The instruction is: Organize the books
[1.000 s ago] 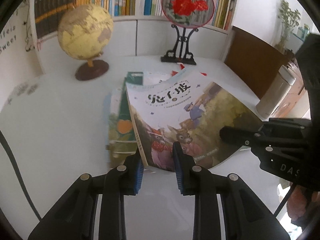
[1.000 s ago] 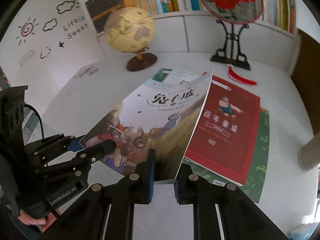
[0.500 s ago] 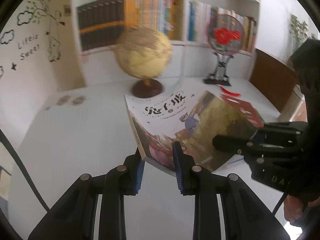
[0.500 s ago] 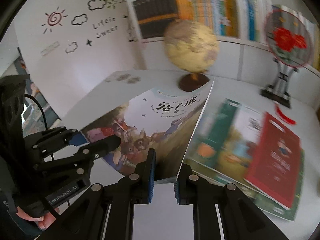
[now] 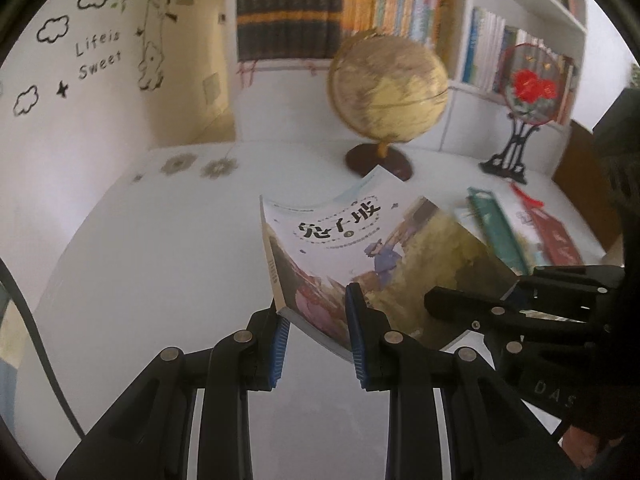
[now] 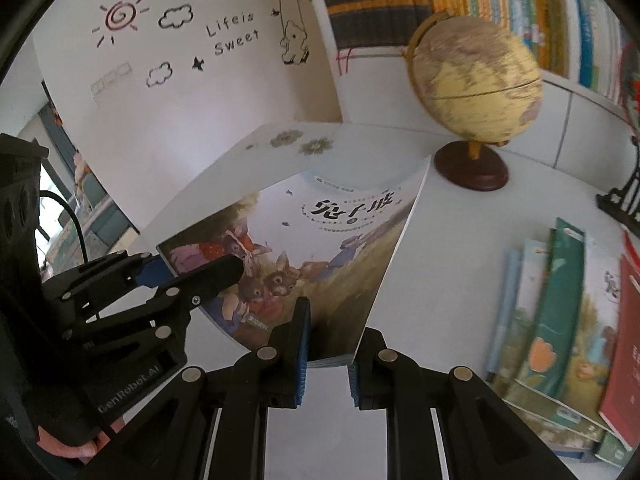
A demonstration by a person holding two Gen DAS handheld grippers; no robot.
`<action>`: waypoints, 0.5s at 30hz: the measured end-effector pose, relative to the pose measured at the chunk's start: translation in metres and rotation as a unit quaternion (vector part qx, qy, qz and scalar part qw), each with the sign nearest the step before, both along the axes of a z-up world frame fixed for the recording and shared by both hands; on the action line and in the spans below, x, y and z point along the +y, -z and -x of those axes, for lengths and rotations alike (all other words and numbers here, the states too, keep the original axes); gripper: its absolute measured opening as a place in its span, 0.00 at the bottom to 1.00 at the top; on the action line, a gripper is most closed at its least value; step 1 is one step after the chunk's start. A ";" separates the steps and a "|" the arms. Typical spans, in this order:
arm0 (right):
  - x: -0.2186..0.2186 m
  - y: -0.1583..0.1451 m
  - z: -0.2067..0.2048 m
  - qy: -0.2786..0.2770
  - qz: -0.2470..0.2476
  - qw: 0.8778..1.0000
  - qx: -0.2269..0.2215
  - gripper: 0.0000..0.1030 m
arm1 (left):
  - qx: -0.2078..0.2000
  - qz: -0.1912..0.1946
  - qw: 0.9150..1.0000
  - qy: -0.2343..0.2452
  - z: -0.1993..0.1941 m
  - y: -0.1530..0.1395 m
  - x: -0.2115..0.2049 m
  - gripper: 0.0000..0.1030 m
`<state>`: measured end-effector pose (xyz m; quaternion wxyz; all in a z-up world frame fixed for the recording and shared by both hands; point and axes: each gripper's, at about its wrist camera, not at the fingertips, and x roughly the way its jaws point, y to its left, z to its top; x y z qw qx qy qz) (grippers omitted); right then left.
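A picture book (image 5: 360,240) with rabbits on its cover hangs tilted above the white table (image 5: 160,260). My left gripper (image 5: 318,328) is shut on its near corner by the spine. My right gripper (image 5: 472,312) clamps the opposite near edge. From the right wrist the same book (image 6: 340,232) rises out of my right gripper (image 6: 327,344), which is shut on its lower corner, while my left gripper (image 6: 192,270) pinches the left edge. A stack of books (image 6: 560,300) with a red book (image 6: 624,340) on top lies flat on the table to the right.
A globe (image 5: 388,80) on a dark base stands behind the book. A round fan ornament (image 5: 528,88) on a black stand sits at the back right. Full bookshelves (image 5: 288,12) line the rear wall. A wall with stickers (image 6: 180,60) borders the table's left side.
Both grippers have carried the rabbit book to the left, off the stack. The stack now lies far to the right, and the left wall has come into view.
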<state>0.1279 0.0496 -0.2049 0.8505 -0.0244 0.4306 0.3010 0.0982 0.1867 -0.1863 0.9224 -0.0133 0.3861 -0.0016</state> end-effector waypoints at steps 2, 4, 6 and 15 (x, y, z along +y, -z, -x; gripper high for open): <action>0.011 0.011 -0.004 -0.004 0.011 1.000 0.007 0.15 | 0.008 0.007 1.000 -0.009 -0.001 0.010 0.008 0.23; 0.017 0.019 -0.007 -0.005 0.014 1.000 0.013 0.15 | 0.015 0.014 1.000 -0.014 -0.003 0.018 0.015 0.23; 0.022 0.026 -0.009 -0.004 0.017 1.000 0.019 0.15 | 0.021 0.014 1.000 -0.017 -0.003 0.024 0.019 0.23; 0.026 0.044 -0.022 0.005 0.018 0.999 0.041 0.16 | 0.043 0.015 0.999 -0.023 0.000 0.046 0.025 0.23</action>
